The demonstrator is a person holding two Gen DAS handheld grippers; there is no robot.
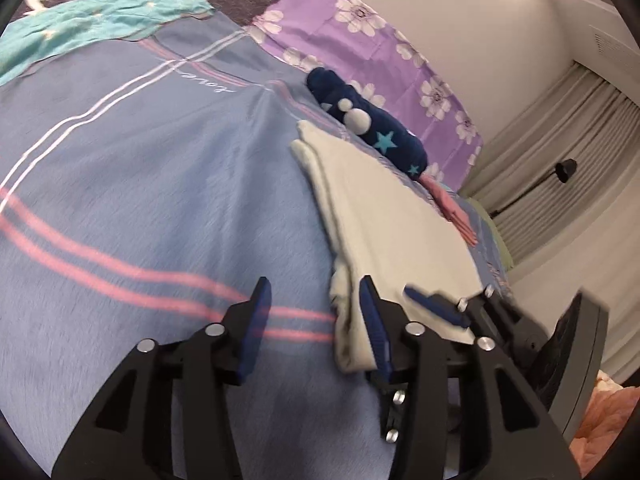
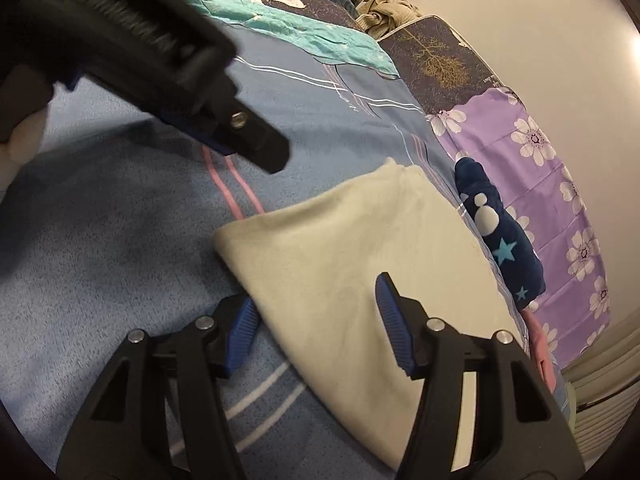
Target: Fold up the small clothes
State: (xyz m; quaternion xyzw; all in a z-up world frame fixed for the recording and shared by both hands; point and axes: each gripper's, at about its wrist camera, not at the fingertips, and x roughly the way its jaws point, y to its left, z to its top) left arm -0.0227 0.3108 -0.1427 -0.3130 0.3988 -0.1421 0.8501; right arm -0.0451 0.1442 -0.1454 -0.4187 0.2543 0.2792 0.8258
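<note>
A cream small garment (image 1: 384, 216) lies folded flat on the blue bedsheet (image 1: 160, 184); it also shows in the right wrist view (image 2: 340, 264). My left gripper (image 1: 316, 316) is open, its right finger at the garment's near left edge, nothing held. My right gripper (image 2: 316, 320) is open with its jaws astride the garment's near edge, the cloth lying between them. The right gripper's fingers (image 1: 436, 306) show over the garment's near corner in the left wrist view. The left gripper's body (image 2: 168, 60) crosses the upper left of the right wrist view.
A rolled navy garment with stars and white dots (image 1: 368, 120) lies beyond the cream one, a pink piece (image 1: 456, 212) beside it. A purple floral sheet (image 1: 360, 32) and a teal cloth (image 1: 88, 20) lie further back. Wall and curtains (image 1: 568, 152) are at right.
</note>
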